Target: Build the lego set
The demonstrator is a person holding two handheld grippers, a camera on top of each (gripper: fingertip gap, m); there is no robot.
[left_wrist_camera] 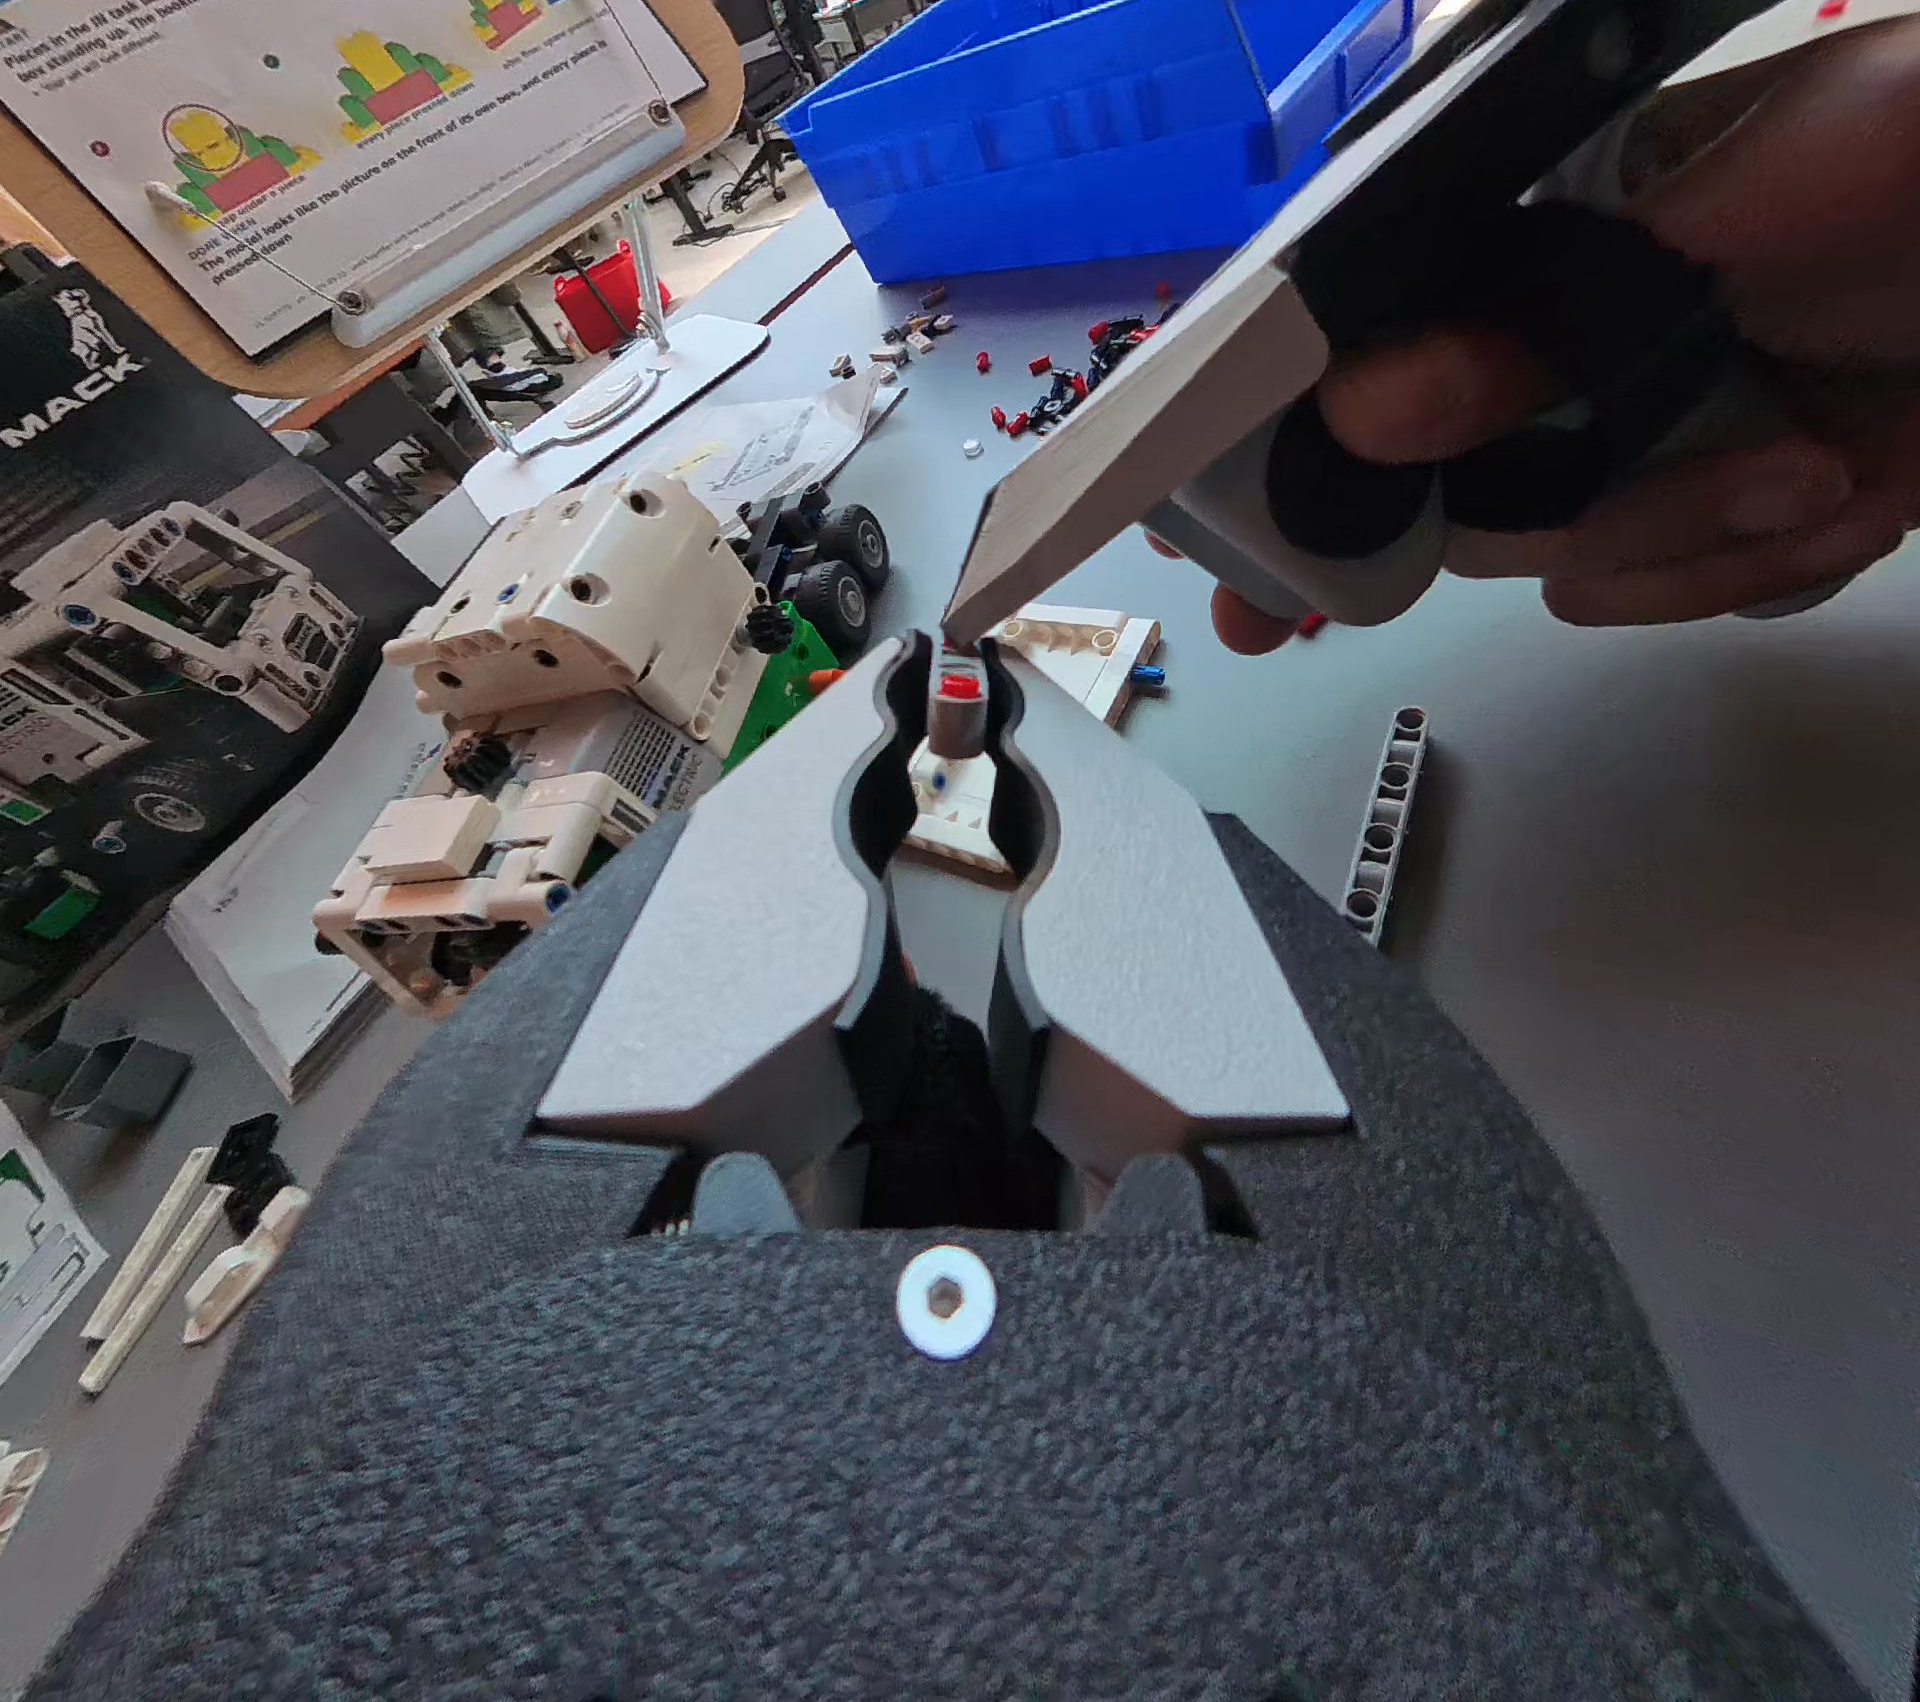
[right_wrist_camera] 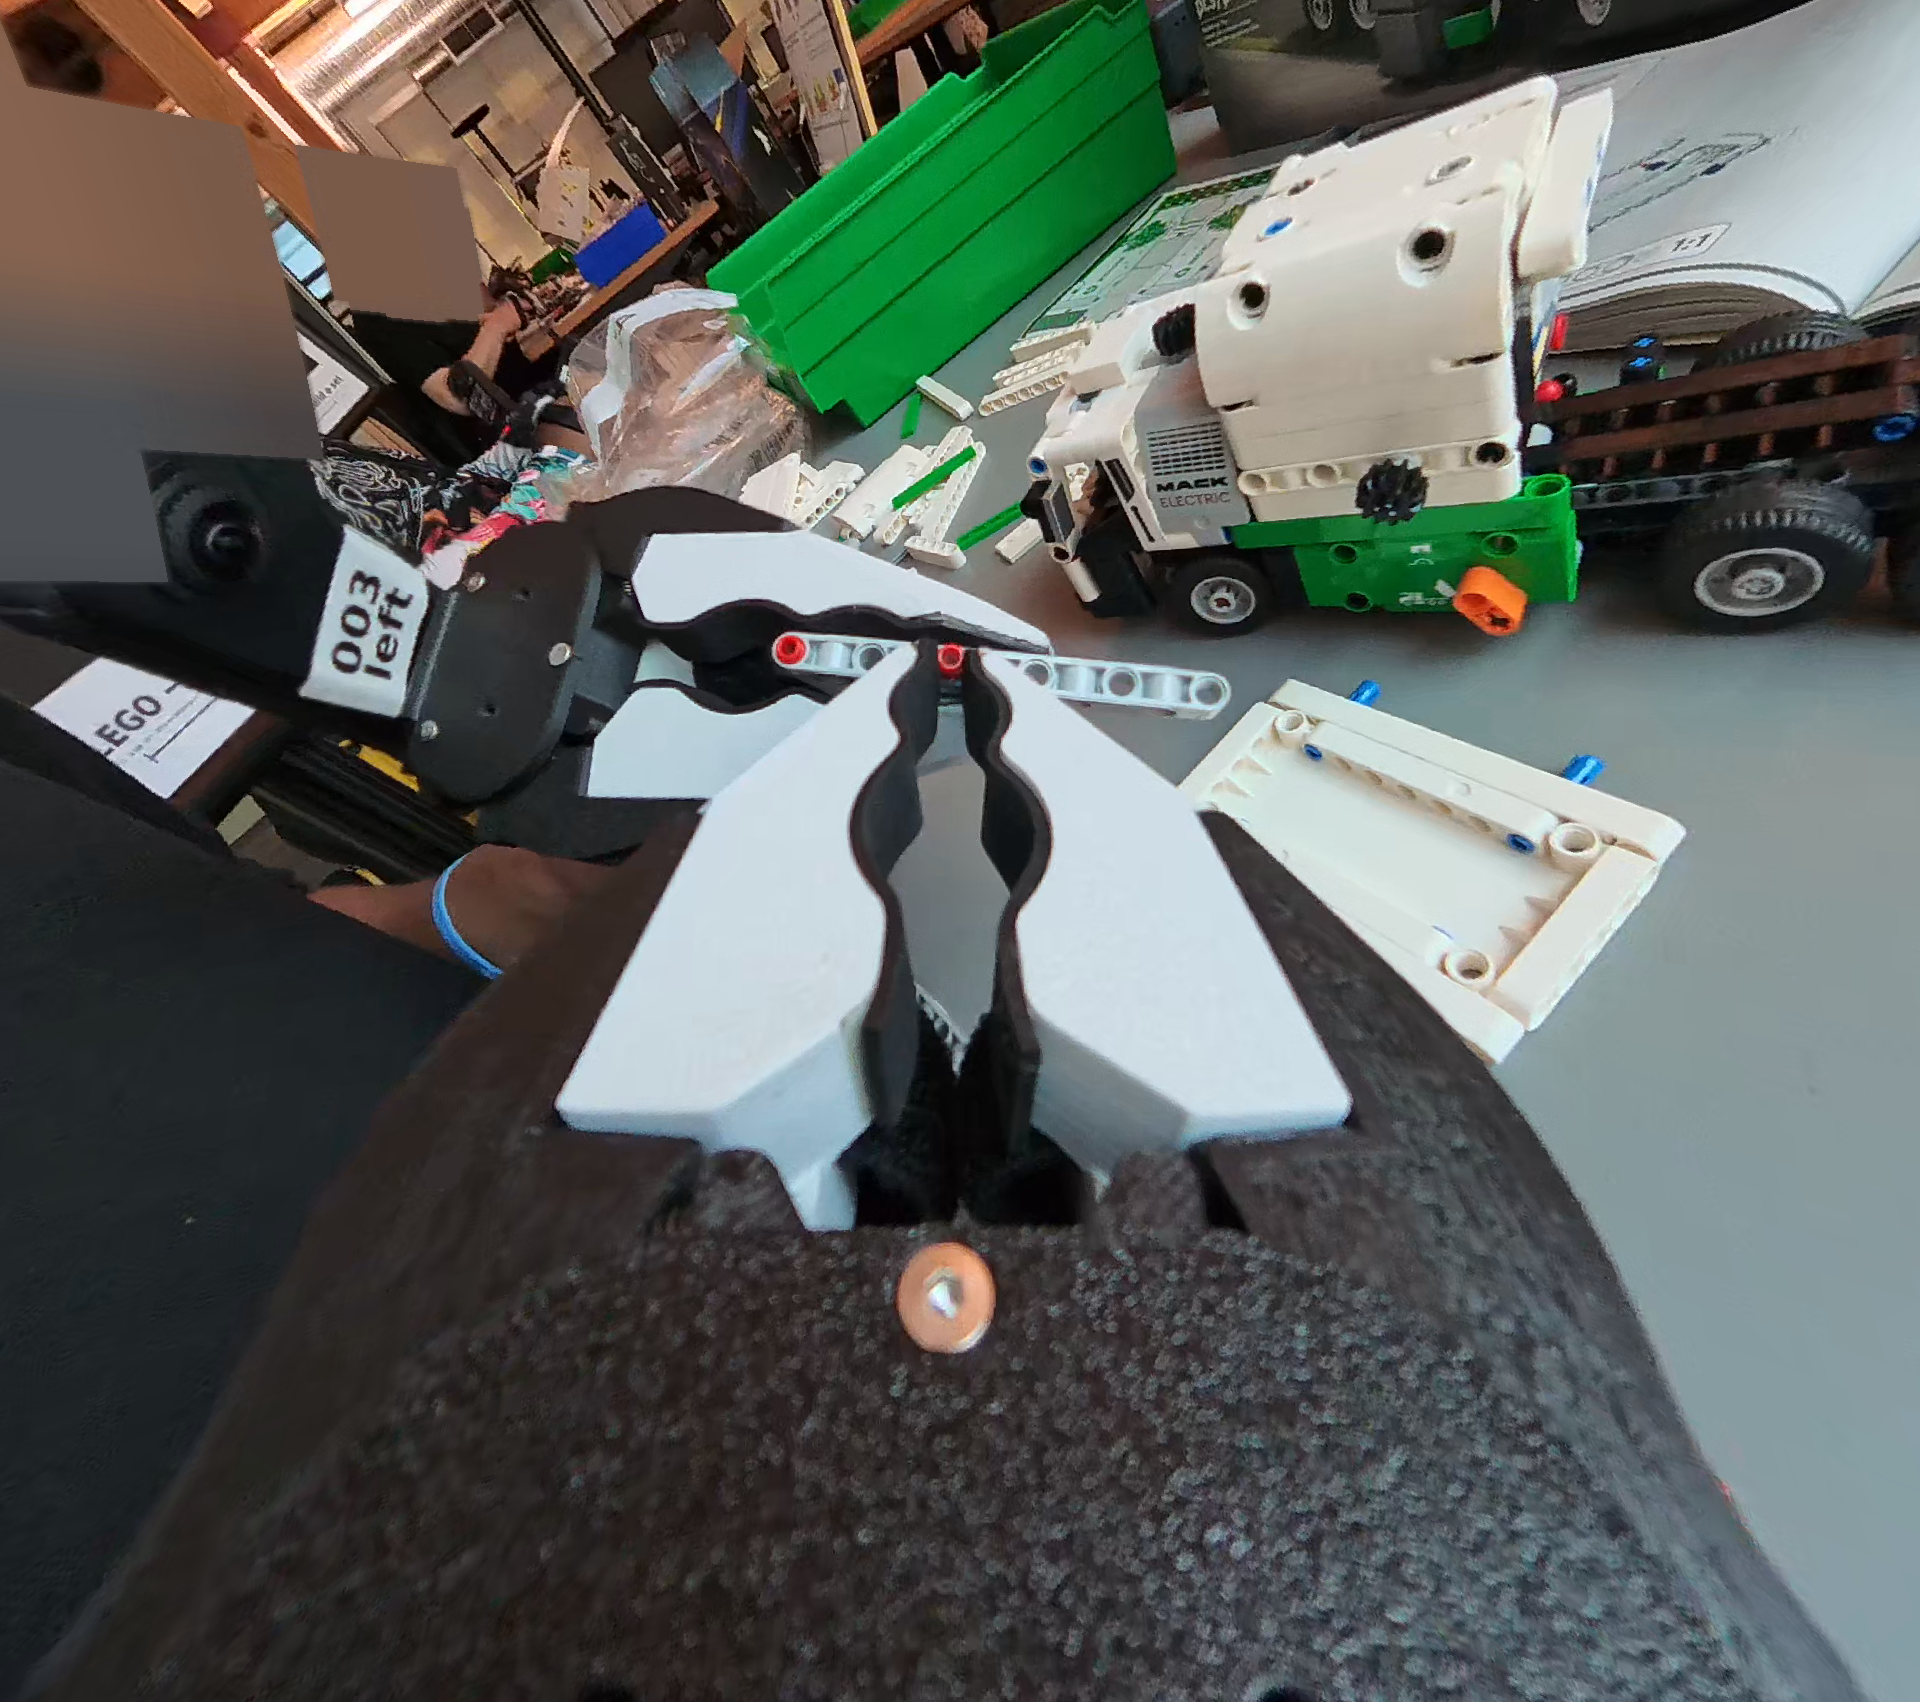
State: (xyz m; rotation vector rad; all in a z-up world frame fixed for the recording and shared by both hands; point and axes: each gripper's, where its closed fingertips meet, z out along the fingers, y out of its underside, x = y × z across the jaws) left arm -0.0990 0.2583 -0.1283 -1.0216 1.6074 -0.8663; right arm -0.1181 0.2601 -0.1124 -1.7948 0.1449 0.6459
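red pin [right_wrist_camera: 949, 658], grey beam [right_wrist_camera: 1117, 681], green bin [right_wrist_camera: 966, 250]

The left gripper [left_wrist_camera: 951, 665] has its fingers nearly closed at the tips, centre frame. The right gripper [right_wrist_camera: 945, 660] meets it tip to tip, also pinched narrow, a bare hand [left_wrist_camera: 1662, 447] gripping its handle at upper right.

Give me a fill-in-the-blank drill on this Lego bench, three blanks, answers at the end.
1. The right gripper closes on a pin, seated in the grey beam that the left gripper holds, coloured ___.
2. The bin on the table beside the truck's cab is ___.
3. The connector sticking out of the truck's green base is ___.

Missing words: red; green; orange.
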